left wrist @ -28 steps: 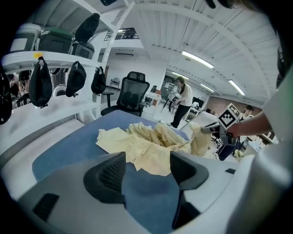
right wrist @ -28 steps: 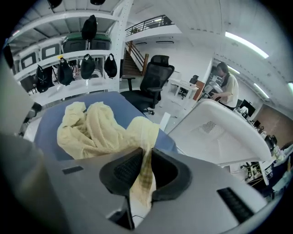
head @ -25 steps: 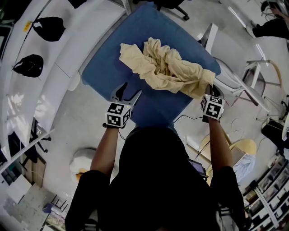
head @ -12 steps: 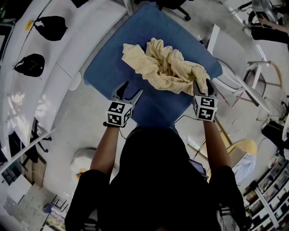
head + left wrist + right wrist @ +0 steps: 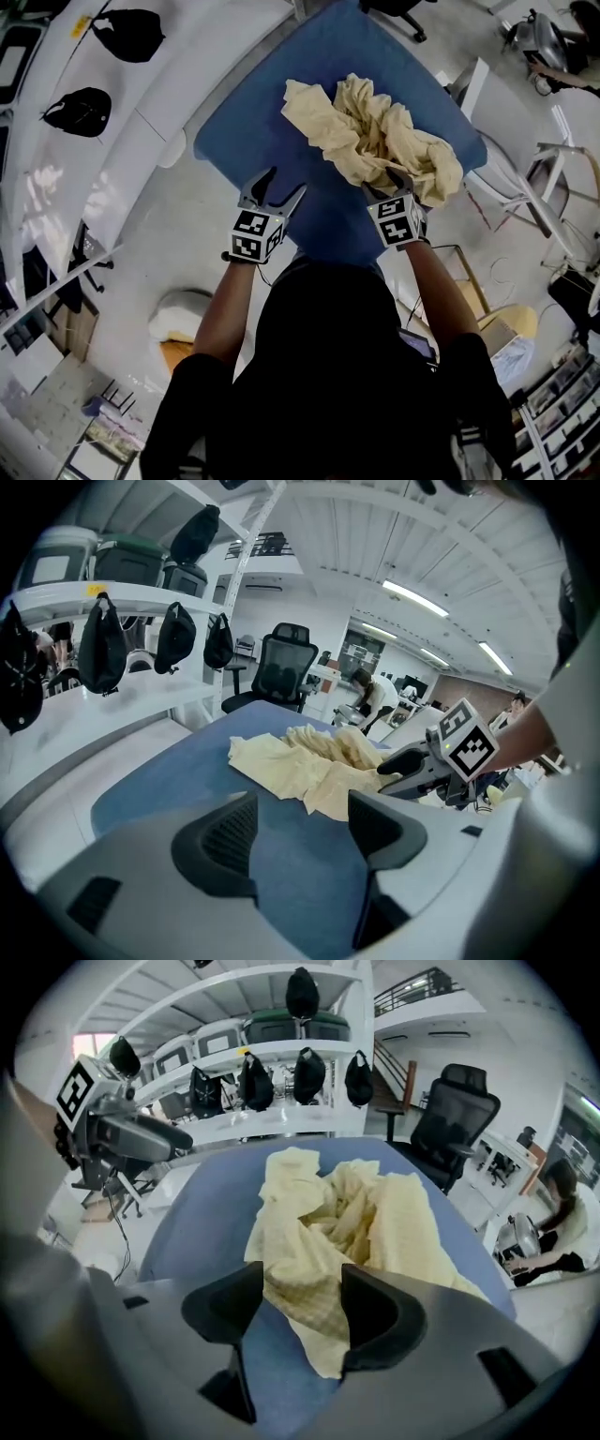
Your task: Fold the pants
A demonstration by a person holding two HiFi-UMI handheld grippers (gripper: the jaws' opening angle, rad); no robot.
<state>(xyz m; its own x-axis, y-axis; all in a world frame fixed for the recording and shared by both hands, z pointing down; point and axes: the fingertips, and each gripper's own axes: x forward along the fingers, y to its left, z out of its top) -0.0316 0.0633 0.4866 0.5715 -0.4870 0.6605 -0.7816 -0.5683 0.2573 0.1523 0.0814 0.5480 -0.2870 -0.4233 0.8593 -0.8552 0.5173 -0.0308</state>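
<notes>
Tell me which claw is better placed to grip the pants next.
Right, probably. The right claw has just been opening, with a fold of the pants between its jaws. The left claw is open over bare blue table, apart from them.

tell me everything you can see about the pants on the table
The pants are pale yellow, soft cloth with a faint check weave, unfolded and bunched in a crumpled heap on the blue table. One flatter part spreads toward the left claw, which is open and clear of it; the rest is ridged and twisted. The right claw has just been opening its jaws, and the cloth's near edge lies between them, not pinched.
</notes>
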